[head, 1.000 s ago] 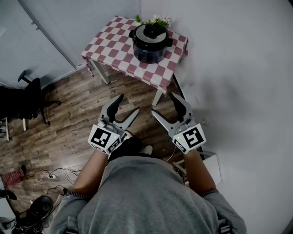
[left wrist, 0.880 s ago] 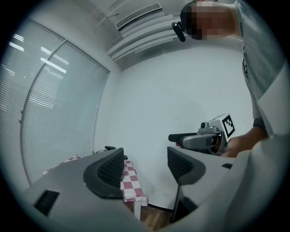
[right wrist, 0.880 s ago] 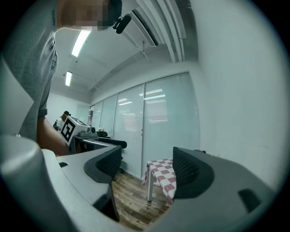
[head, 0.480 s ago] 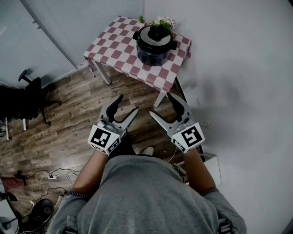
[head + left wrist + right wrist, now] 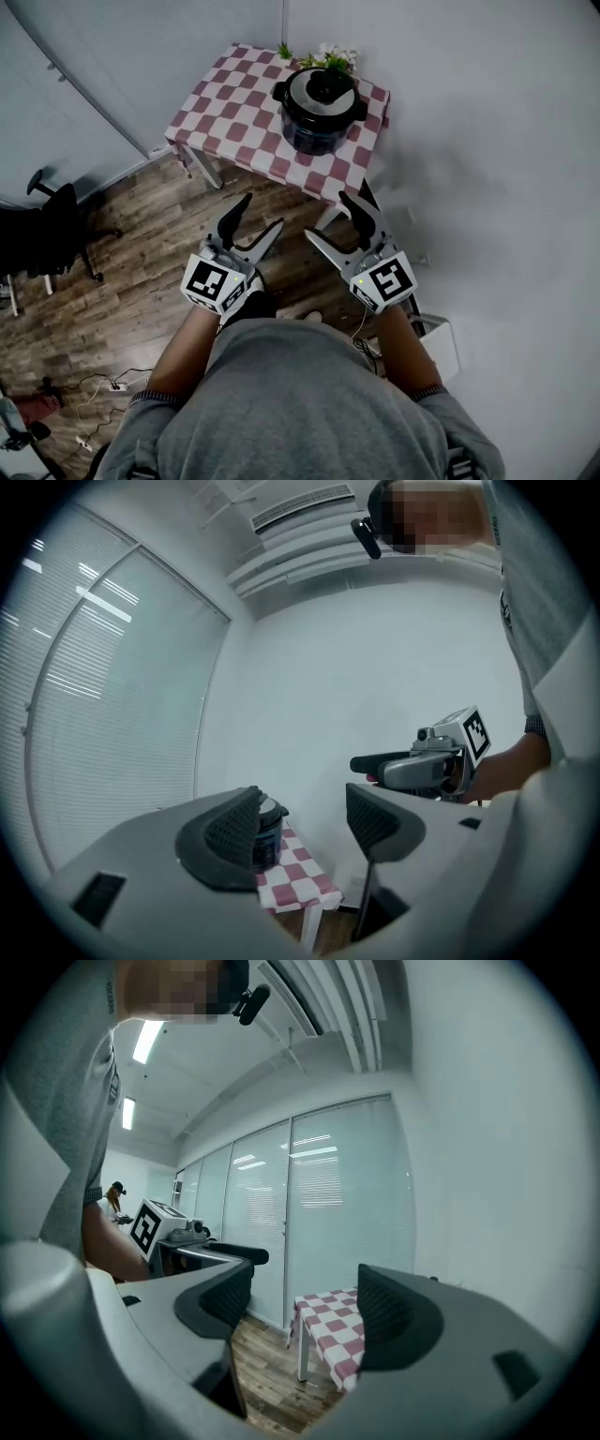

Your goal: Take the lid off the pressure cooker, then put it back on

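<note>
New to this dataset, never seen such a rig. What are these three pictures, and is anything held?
No robot here: a person holds a two-jaw gripper in each hand; the marker cubes are part of them. The top-down picture is from a camera on the person's head, showing the left gripper and right gripper in front of the body. The other two come from wide-angle cameras riding on each gripper, looking along its jaws. Both pairs of jaws stand apart with nothing between them, so nothing is held. Ahead is a small table with a checked cloth, carrying a pressure cooker with its lid on and flowers behind it.
</note>
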Available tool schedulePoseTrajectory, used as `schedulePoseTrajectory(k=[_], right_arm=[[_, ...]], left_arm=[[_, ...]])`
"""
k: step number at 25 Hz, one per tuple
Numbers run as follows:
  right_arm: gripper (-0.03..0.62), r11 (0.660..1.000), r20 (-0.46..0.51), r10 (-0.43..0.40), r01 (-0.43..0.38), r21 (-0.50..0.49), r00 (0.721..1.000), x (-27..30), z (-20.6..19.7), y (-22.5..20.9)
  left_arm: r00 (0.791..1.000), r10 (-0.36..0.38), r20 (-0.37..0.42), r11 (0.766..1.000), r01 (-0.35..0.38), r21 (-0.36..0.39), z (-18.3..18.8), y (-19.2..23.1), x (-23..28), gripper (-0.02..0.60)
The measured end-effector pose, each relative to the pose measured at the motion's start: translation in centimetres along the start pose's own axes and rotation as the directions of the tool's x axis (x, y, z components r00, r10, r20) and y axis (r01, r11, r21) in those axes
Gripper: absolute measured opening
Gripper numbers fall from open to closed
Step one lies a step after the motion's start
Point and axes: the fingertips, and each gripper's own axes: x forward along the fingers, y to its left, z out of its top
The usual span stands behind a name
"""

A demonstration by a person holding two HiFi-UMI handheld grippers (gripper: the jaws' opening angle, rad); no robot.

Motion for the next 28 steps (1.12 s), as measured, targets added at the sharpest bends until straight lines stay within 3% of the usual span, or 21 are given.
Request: schedulePoseTrajectory(k=[17, 28], right_arm=[[0.360, 0.983, -0.045, -0.179, 0.181, 0.021, 0.983, 10.4, 1.0, -3.1], [0.360, 0.974, -0.074, -0.218, 0.222, 0.051, 0.973, 12.4, -0.6, -6.8]], left_arm=[[0.980, -0.199, -0.009, 0.980, 0.199, -0.008, 0.9, 11.0, 4.0, 0.314], [0.972, -0.233, -0.030, 0.972, 0.232, -0.016, 0.0, 14.0, 8.1, 0.314]])
